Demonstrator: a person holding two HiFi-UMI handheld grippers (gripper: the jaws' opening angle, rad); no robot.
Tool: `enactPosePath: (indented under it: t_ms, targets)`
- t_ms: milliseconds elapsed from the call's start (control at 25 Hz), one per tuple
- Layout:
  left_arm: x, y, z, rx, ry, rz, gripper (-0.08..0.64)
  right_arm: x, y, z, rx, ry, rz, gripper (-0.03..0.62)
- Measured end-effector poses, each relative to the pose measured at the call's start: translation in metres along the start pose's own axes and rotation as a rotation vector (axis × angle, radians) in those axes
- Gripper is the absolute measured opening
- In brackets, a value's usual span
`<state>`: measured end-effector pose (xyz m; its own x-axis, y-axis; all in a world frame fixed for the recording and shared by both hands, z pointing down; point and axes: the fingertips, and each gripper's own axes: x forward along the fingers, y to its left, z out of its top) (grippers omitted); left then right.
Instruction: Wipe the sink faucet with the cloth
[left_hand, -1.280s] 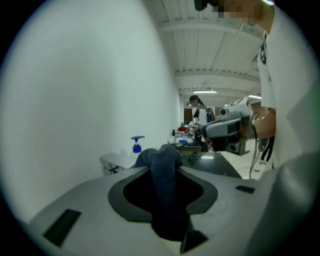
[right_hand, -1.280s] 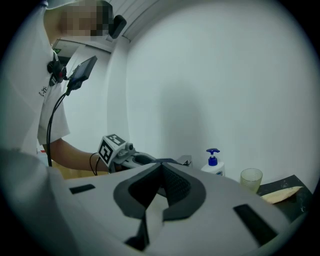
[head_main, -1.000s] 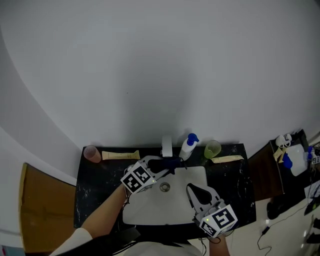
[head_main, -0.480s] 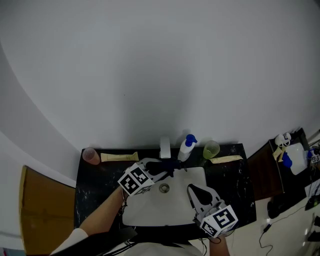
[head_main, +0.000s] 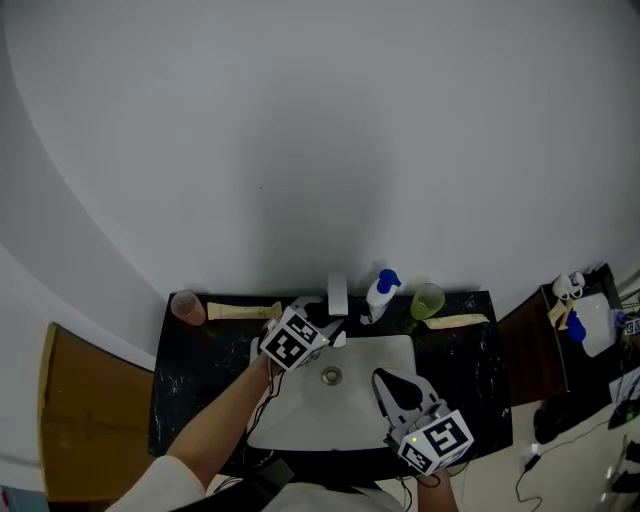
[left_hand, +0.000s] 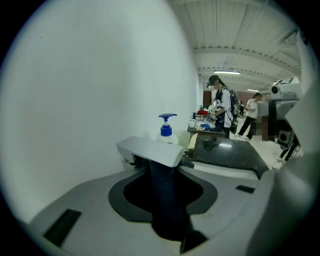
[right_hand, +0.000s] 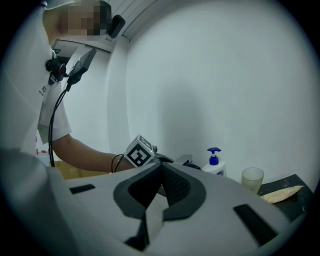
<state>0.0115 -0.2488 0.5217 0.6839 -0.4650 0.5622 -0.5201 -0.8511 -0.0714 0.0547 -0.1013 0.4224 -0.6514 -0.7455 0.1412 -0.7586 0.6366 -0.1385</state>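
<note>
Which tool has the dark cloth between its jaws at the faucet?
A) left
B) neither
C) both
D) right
A: the left tool is shut on the dark cloth, which reaches up under the faucet; the right tool has its jaws together with nothing between them.

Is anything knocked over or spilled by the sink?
Nothing stands out. The soap pump bottle, the green cup and the pink cup all stand upright on the black counter, and no spill shows. The left gripper holds the dark cloth at the faucet.
</note>
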Motion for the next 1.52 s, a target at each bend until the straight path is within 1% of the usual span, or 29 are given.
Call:
enactPosePath:
  t_ms: [40,120,200,280,360,440,520,600,720,880,1000,1080,1200,1280,1400,1520]
  targets:
    - [-0.004,-0.006,0.001,0.004,-0.014,-0.024,0.120,0.000,0.000,0.001,-0.001,-0.003,0.001,0.006]
    - [-0.016,-0.025,0.000,0.009,-0.045,-0.106,0.120,-0.001,0.000,0.003,0.000,-0.007,0.003,0.006]
    - [-0.026,-0.041,-0.006,0.015,-0.058,-0.175,0.120,0.000,0.000,0.003,0.001,-0.007,0.006,0.006]
    - [-0.028,-0.046,-0.014,0.000,-0.058,-0.200,0.120,0.002,0.001,0.004,0.000,-0.005,0.013,0.006]
    - [-0.024,-0.040,-0.018,-0.048,-0.063,-0.192,0.120,0.005,0.004,0.003,-0.003,-0.001,0.021,0.006]
    - [-0.016,-0.025,-0.015,-0.082,-0.067,-0.144,0.120,0.007,0.007,0.002,-0.009,0.004,0.029,0.006]
    - [-0.007,-0.007,-0.009,-0.077,-0.057,-0.071,0.120,0.008,0.009,0.001,-0.015,0.007,0.034,0.006]
    - [-0.001,0.004,-0.005,-0.057,-0.041,-0.034,0.120,0.009,0.011,0.002,-0.018,0.007,0.038,0.006]
    - [-0.008,-0.002,-0.001,-0.032,-0.055,-0.057,0.120,0.008,0.012,0.003,-0.013,0.003,0.046,0.006]
    - [-0.029,-0.020,-0.002,-0.053,-0.080,-0.117,0.120,0.007,0.012,0.006,0.030,-0.022,0.056,0.006]
    - [-0.029,-0.028,-0.013,-0.067,-0.071,-0.143,0.120,0.010,0.012,0.006,0.026,-0.017,0.064,0.006]
    - [-0.021,-0.024,-0.015,-0.073,-0.072,-0.133,0.120,0.012,0.012,0.005,0.021,-0.007,0.068,0.006]
    - [-0.009,-0.003,-0.011,-0.069,-0.078,-0.060,0.121,0.012,0.012,0.004,0.015,0.000,0.066,0.006]
    - [-0.004,0.008,-0.007,-0.045,-0.062,-0.024,0.121,0.011,0.011,0.004,0.014,0.002,0.064,0.006]
    - [-0.011,0.005,-0.005,-0.013,-0.049,-0.039,0.121,0.010,0.010,0.006,0.012,-0.001,0.060,0.006]
    - [-0.030,-0.006,-0.005,-0.026,-0.064,-0.074,0.121,0.009,0.009,0.007,0.012,-0.007,0.055,0.006]
